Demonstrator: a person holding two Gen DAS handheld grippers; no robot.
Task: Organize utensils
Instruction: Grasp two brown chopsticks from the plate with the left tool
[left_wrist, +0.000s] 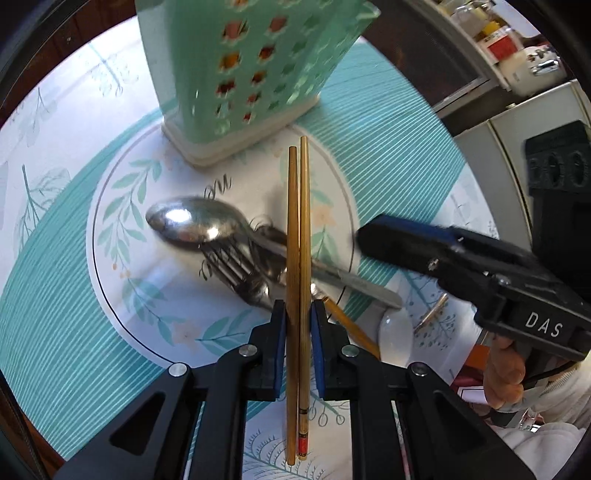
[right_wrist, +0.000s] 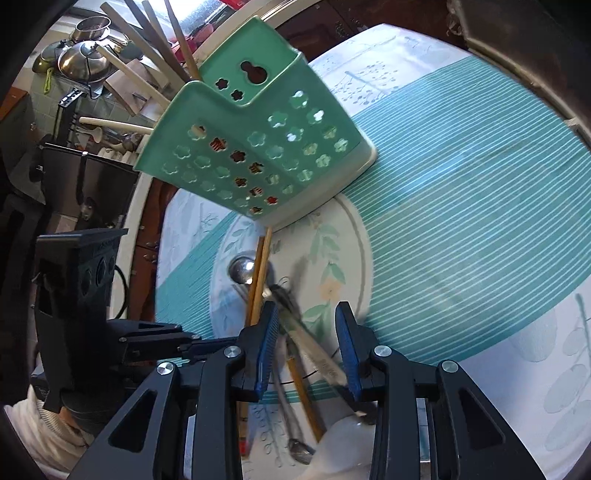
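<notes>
Already the left gripper (left_wrist: 298, 314) has its jaws closed on two long bamboo chopsticks (left_wrist: 297, 236), aimed at the perforated green plastic holder (left_wrist: 243, 74); right gripper (right_wrist: 308, 332) jaws half-open, straddling a steel spoon handle (right_wrist: 314, 350), gripping nothing.

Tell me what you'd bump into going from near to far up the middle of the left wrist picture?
left gripper with jaws shut on the chopsticks → fork → spoon → green utensil holder.
</notes>
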